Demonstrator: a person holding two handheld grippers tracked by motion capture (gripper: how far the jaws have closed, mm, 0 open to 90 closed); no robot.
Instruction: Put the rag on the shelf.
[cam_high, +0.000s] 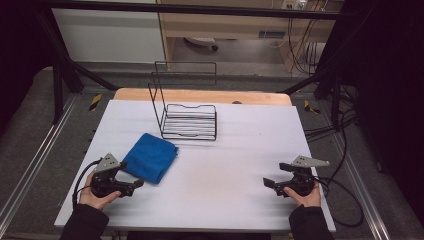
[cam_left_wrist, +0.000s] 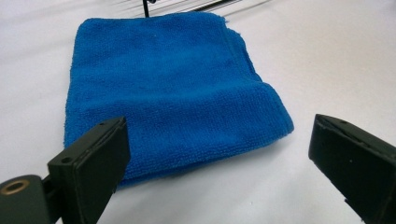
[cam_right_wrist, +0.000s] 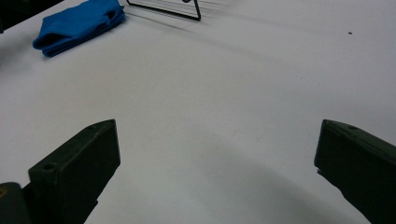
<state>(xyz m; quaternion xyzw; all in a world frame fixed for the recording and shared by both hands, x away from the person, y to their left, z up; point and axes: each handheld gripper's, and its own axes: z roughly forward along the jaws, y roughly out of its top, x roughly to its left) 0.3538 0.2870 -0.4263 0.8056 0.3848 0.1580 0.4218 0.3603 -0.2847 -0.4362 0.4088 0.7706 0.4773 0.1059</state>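
The high view looks forward and down from above the person's side, taking in the whole white table (cam_high: 210, 175); the left gripper view sits low and close, facing the folded blue terry cloth (cam_left_wrist: 173, 88) just beyond its jaws; the right gripper view sits low over bare tabletop (cam_right_wrist: 224, 93), facing far and left; both gripper views share the cloth (cam_right_wrist: 77, 25) and the foot of the black wire rack (cam_right_wrist: 163, 9), which also shows in the high view (cam_high: 187, 120).

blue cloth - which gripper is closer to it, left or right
Left. The left gripper sits just at the near edge of the blue cloth, jaws open toward it. The right gripper is far across the table, open over bare white surface.
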